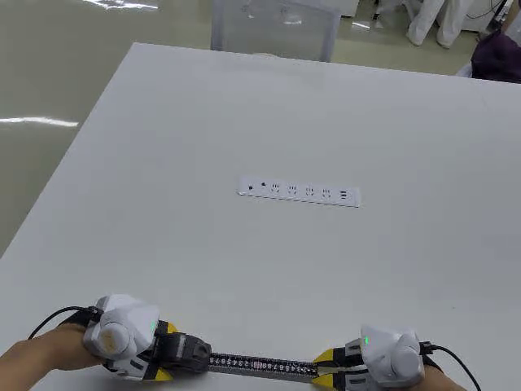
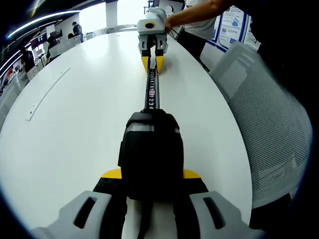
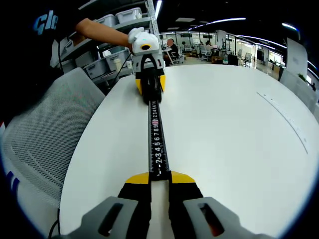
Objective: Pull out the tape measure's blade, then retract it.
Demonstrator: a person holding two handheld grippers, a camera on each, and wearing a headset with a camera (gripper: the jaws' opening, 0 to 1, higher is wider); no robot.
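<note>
At the near edge of the white table (image 1: 244,122), the left gripper (image 1: 168,352) clamps the tape measure case (image 1: 187,353) and the right gripper (image 1: 324,369) pinches its drawn-out blade (image 1: 260,364).

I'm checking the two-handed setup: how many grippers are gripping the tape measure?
2. The left gripper is shut on the black case near the table's front edge. The right gripper, to its right, is shut on the end of the pulled-out blade. None seems hidden.

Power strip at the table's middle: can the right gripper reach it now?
Probably not yet: the right gripper is shut on the blade, pulled out of the case in the left gripper. Bare table lies before the power strip, so the way looks free once it lets go.
</note>
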